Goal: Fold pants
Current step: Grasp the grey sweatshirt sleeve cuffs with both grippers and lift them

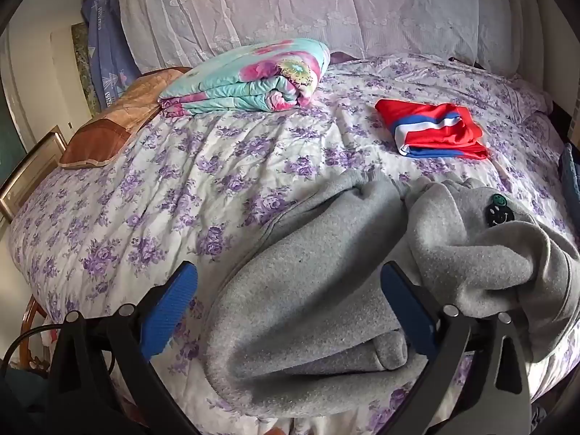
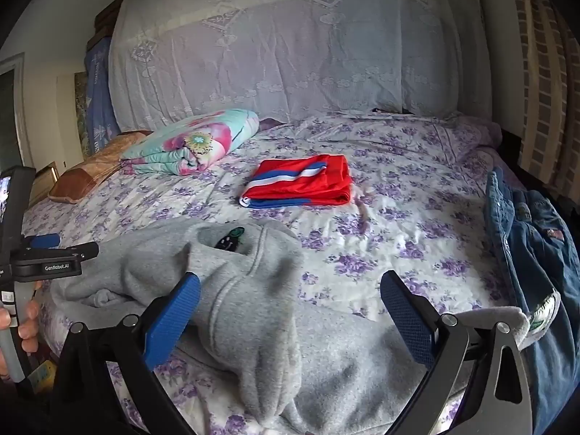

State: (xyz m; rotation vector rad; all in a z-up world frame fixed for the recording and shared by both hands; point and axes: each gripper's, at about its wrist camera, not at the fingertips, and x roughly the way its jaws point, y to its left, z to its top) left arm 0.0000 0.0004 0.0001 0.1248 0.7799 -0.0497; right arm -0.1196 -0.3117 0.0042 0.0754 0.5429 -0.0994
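We work over a bed (image 1: 152, 166) spread with a white quilt printed in purple flowers, and a pale lace cloth (image 1: 290, 3) hangs across the headboard at the far end. On the far left of the bed lies a folded quilt (image 1: 246, 79) in teal and pink, with a brown pillow (image 1: 108, 127) just beside it at the edge. Toward the middle sits a folded red garment (image 2: 301, 181) striped in blue and white. At the right edge of the bed, blue jeans (image 2: 533, 232) lie in a heap. The pants (image 2: 253, 311) are grey fleece, crumpled on the near part of the bed, with a dark smiley patch (image 1: 496, 210) facing up. Our left gripper (image 1: 290, 311) has its jaws spread wide, and a rolled fold of the pants lies between the blue pads (image 1: 170, 311) without being pinched. Our right gripper (image 2: 290, 311) is likewise spread wide above the pants, the grey cloth running under and between its fingers; its left pad seems to touch the fleece, though we cannot tell for sure. In the right wrist view the left gripper shows at the far left, held in a hand (image 2: 21, 322).
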